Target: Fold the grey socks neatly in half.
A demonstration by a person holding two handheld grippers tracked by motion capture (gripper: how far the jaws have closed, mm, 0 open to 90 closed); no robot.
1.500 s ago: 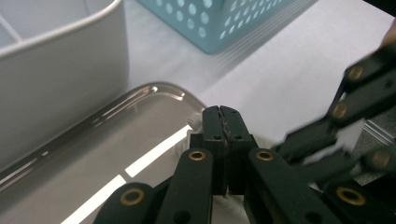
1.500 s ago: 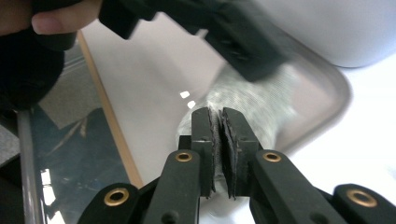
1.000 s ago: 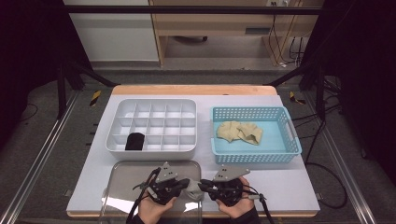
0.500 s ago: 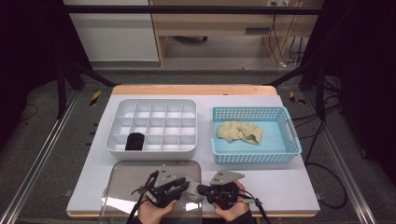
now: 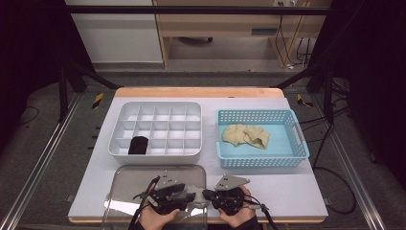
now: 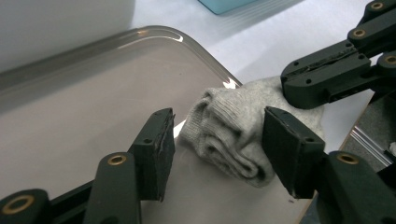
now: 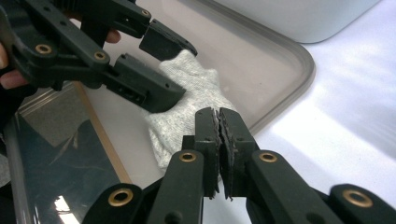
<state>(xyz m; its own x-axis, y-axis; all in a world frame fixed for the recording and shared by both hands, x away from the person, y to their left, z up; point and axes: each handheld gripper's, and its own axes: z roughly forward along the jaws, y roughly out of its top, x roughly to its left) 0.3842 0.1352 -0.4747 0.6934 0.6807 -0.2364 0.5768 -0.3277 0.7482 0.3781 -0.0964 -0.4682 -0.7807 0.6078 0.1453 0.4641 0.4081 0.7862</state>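
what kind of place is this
Probably a lab or workshop set up for recording, not a home: a white table framed by black metal struts, loose cables on grey carpet, and sorting gear laid out, a divided tray beside a blue basket.

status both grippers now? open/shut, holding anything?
Left gripper: open, jaws have just been opening, grey sock between them, pads off it.
Right gripper: shut, pinching the grey sock's edge.

The left gripper (image 6: 215,149) has just been opening; its jaws stand apart around a folded grey sock (image 6: 229,135) at the clear tray's (image 6: 93,84) corner. The right gripper (image 6: 336,74) rests on the sock's far end.
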